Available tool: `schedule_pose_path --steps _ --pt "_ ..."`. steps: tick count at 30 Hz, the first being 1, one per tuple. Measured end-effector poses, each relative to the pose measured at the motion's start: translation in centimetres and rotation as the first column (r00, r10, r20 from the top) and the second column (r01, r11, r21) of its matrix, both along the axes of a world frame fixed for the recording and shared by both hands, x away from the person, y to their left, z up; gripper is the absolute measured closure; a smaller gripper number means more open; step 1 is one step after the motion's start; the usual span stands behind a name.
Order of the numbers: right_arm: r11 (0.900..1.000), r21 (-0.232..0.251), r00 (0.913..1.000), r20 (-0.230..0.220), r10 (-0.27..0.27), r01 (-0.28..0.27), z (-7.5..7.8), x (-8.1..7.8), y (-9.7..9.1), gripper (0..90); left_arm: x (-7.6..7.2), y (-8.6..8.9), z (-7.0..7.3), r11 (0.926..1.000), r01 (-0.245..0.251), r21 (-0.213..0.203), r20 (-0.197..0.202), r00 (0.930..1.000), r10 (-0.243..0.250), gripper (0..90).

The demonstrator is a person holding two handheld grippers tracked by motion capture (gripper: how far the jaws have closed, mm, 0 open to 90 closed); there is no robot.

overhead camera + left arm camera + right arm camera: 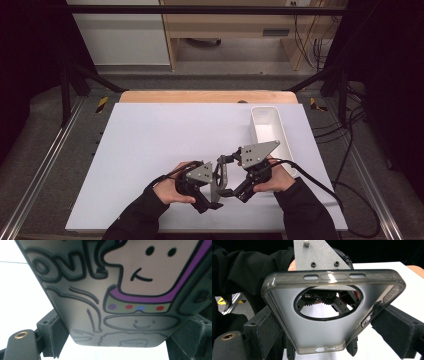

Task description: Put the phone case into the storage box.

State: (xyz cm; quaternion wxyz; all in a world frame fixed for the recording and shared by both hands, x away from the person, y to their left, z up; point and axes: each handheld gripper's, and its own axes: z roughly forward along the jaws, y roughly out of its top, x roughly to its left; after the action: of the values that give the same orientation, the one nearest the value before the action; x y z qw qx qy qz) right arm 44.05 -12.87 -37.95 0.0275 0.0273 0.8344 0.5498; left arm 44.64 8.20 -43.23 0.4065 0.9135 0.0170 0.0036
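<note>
a phone case [332,335] of smoky, see-through soft plastic is seen, smooth and glossy, with highlights caught along its rim. its outer face [112,302] is printed with a matt cartoon in purple and grey. the gripper jaws are faced with black pads [397,332] of rough, foam-like texture. a grey plate [317,255] of speckled matt metal is fixed with dark screws. the table [165,140] is covered in a matt white sheet, a wooden edge [200,96] being left bare. the white bin [272,131] looks like smooth plastic. the sleeves [135,215] are of black cloth.

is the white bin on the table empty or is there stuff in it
Empty as far as the high view shows: the white bin has only its bare white floor inside. Its near end is hidden behind the right gripper.
</note>
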Motion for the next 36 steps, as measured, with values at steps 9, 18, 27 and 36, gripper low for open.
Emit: schedule_pose_path --steps 9,18,27,36 --pt "1.0 -0.007 0.9999 -0.01 0.006 -0.006 0.1 0.2 -0.1 11.8 0.0 -0.1 -0.1 1.0 -0.009 -0.002 -0.007 0.9999 0.009 11.0" --pt "0.9999 -0.008 0.9999 -0.007 0.011 -0.011 0.1 0.1 -0.1 12.0 -0.1 0.0 -0.1 1.0 -0.008 -0.001 0.003 1.0 0.008 9.4" --pt "1.0 -0.003 0.9999 -0.011 -0.002 0.002 0.5 0.2 -0.5 11.9 -0.1 0.5 0.2 0.9995 -0.027 -0.013 0.019 0.9995 0.027 5.3" --pt "0.9987 -0.008 0.9985 0.017 -0.051 0.051 1.0 0.3 -1.1 11.8 0.0 2.6 0.6 0.994 -0.093 -0.057 0.024 0.9952 0.095 4.6"
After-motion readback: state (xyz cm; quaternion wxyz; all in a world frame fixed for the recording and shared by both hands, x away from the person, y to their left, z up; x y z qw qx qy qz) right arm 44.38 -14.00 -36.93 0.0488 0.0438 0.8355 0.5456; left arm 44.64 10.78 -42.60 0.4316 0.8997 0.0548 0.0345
